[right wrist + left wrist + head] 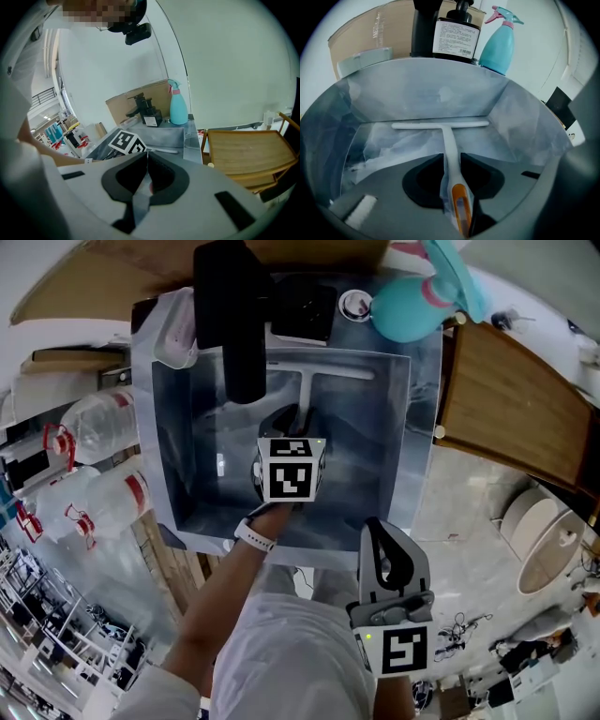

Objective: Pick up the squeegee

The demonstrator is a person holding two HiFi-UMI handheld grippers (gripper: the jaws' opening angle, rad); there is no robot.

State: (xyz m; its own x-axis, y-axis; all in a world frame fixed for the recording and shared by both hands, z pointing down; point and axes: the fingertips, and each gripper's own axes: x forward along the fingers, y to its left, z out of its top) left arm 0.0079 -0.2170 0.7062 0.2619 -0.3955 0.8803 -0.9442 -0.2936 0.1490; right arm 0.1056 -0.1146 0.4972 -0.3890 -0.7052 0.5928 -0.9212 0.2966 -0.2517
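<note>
A white squeegee (307, 374) lies flat in the steel sink (422, 427), blade at the far wall and handle toward me. In the left gripper view the squeegee (449, 138) runs straight back between the jaws, its orange-tipped handle end nearest the camera. My left gripper (298, 420) reaches down into the sink. Its jaws (452, 158) stand either side of the handle, which fills the gap between the pads. My right gripper (386, 538) hangs outside the sink's near edge, and its jaws (146, 157) are shut with nothing between them.
A black faucet (239, 324) overhangs the sink's back left. A dark pump bottle (454, 35) and a teal spray bottle (408, 310) stand behind the sink. A wooden rack (511, 399) is to the right. Large water jugs (103, 456) lie on the floor at the left.
</note>
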